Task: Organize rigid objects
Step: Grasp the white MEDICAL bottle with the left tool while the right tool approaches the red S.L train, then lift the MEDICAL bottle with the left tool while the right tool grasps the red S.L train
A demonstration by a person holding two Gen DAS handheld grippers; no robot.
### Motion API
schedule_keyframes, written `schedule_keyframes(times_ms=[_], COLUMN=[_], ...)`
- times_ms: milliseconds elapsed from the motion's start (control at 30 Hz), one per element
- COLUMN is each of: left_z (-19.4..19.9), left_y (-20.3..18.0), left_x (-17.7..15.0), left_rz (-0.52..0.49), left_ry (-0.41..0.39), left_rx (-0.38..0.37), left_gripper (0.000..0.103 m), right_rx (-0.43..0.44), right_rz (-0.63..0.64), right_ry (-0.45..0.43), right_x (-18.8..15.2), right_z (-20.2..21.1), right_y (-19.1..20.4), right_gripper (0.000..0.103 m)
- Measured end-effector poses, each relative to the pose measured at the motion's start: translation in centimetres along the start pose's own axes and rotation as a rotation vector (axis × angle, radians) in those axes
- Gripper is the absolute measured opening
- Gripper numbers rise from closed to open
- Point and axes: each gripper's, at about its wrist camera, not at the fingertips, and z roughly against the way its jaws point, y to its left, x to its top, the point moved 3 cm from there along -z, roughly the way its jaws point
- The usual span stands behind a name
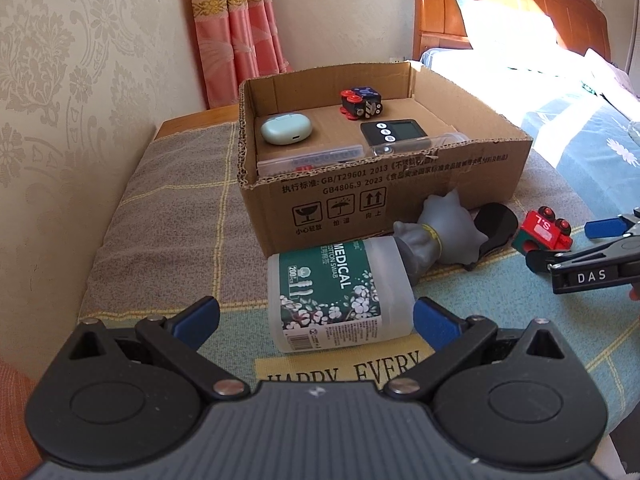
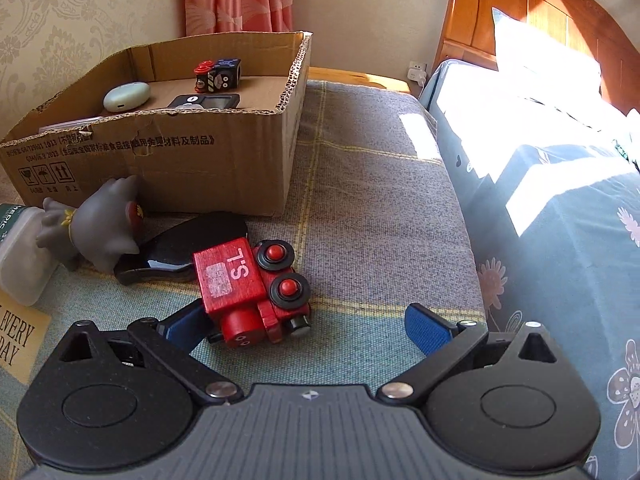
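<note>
A cotton swab jar [image 1: 336, 296] lies on its side just ahead of my open left gripper [image 1: 316, 320], its base reaching in between the blue pads. Behind it stand a grey figurine [image 1: 436, 232] and a black oval piece [image 1: 494, 228]. A red toy train [image 2: 250, 288] lies on its side, its near end between the pads of my open right gripper [image 2: 308, 326], close to the left pad. The cardboard box [image 1: 400, 188] holds a mint earbud case [image 1: 286, 129], a black toy train [image 1: 362, 104], a black timer [image 1: 394, 131] and a clear case [image 1: 308, 160].
The box and objects rest on a cloth-covered surface [image 2: 360, 200] against a wallpapered wall, with a pink curtain [image 1: 236, 28] behind. A bed [image 2: 560, 152] with a wooden headboard lies to the right. A "HAPPY EVERY DAY" card [image 1: 340, 364] lies under the jar.
</note>
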Motion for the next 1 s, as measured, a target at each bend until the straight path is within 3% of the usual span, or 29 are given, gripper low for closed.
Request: schedule_keyframes(times_ms=[467, 600, 667, 800, 1000], left_z=[-3.7, -4.8, -4.9, -4.6, -4.4], left_y=[-0.5, -0.3, -0.2, 0.2, 0.9], left_x=[-0.2, -0.1, -0.1, -0.1, -0.2], left_rz=[0.04, 0.059, 0.069, 0.086, 0.097], left_ry=[0.071, 0.076, 0.068, 0.042, 0.048], left_rx=[-0.056, -0.039, -0.03, -0.035, -0.029], left_gripper=[0.102, 0.102, 0.099, 0.083, 0.083], right_rx=[0.049, 0.066, 0.069, 0.07, 0.11], right_rz=[0.01, 0.026, 0.031, 0.032, 0.079], right_ry=[-0.023, -0.047, -0.059, -0.065, -0.046], right_x=[-0.5, -0.7, -0.8, -0.8, -0.4], right_z=[0.0, 0.0, 0.1, 0.0, -0.1], right_y=[-0.8, -1.0, -1.0, -0.9, 0.1], right_gripper=[0.103, 0.103, 0.103, 0.103, 0.103])
